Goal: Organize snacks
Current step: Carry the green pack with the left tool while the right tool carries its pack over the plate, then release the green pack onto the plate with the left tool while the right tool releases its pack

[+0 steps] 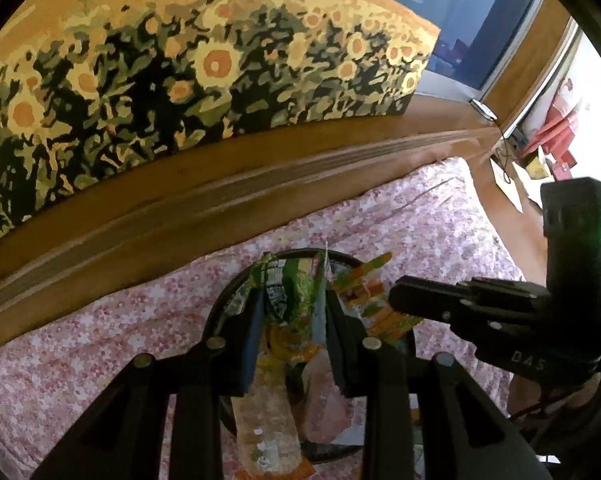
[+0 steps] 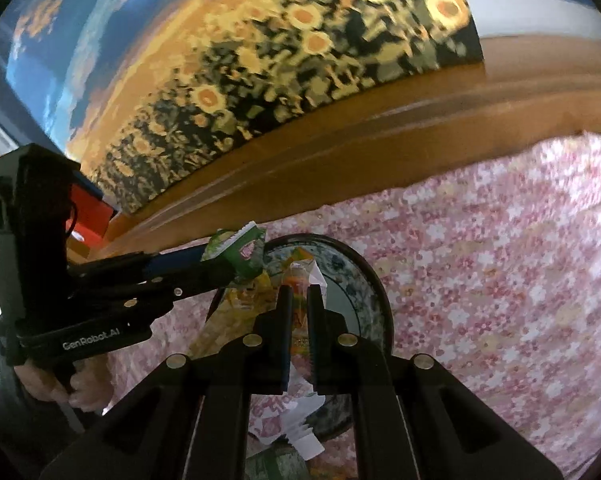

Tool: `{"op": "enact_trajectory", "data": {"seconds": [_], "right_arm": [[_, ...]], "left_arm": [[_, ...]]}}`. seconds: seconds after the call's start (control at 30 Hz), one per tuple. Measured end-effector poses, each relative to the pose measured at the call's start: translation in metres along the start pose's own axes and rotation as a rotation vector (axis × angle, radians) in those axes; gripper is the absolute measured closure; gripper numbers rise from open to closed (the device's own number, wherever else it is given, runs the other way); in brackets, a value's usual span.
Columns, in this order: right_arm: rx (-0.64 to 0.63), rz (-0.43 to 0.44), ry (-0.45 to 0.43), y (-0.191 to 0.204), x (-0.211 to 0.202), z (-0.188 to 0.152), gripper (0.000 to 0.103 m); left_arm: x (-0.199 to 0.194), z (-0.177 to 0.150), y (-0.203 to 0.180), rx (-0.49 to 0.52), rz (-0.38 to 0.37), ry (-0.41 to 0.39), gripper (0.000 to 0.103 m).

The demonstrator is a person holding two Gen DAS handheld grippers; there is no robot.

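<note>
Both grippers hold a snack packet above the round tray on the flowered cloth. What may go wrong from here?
1. The left gripper and the right gripper are close above the tray; they may bump.
2. The green packet is pinched at one end and hangs over the rim, so it may fall onto the flowered cloth.
3. The orange packet may slide off the snacks already piled there.

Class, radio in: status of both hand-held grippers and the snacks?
Left hand-held gripper shut on green packet. Right hand-held gripper shut on orange packet. Both over the tray. Nothing in the way.

round tray [image 2: 374, 280] crowded with snack packets [image 1: 380, 312], floral cloth [image 2: 500, 280] open right, wooden ledge [image 1: 180, 200] behind
</note>
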State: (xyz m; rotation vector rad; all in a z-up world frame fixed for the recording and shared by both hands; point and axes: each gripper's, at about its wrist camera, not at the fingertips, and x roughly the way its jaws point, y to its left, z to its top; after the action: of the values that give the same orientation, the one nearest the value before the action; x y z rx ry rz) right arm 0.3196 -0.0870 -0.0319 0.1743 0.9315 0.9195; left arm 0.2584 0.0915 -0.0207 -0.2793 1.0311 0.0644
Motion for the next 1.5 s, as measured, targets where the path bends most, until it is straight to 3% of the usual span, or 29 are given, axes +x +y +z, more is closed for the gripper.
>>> {"op": "enact_trajectory", "data": {"seconds": [0.83,1.2,1.27,1.33,1.4,1.5], "right_arm": [[0.033,0.014,0.05,-0.015,0.031,0.001,0.098],[0.067,0.062,0.054,-0.021,0.04,0.002,0.098],[0.064,0.064,0.052,-0.02,0.042,0.002,0.098],[0.061,0.065,0.056,-0.019,0.042,0.003,0.098],[0.058,0.063,0.056,-0.017,0.042,0.004,0.098],[0.063,0.065,0.057,-0.016,0.042,0.003,0.098]], "left_arm": [[0.025,0.002,0.007,-0.022,-0.019,0.046,0.073],[0.028,0.003,0.001,-0.011,-0.003,0.048,0.073],[0.029,0.004,0.0,-0.012,0.001,0.051,0.07],[0.029,0.004,-0.001,-0.01,0.005,0.053,0.055],[0.026,0.005,-0.002,-0.005,0.007,0.044,0.049],[0.023,0.006,-0.003,-0.004,-0.001,0.035,0.047]]}}
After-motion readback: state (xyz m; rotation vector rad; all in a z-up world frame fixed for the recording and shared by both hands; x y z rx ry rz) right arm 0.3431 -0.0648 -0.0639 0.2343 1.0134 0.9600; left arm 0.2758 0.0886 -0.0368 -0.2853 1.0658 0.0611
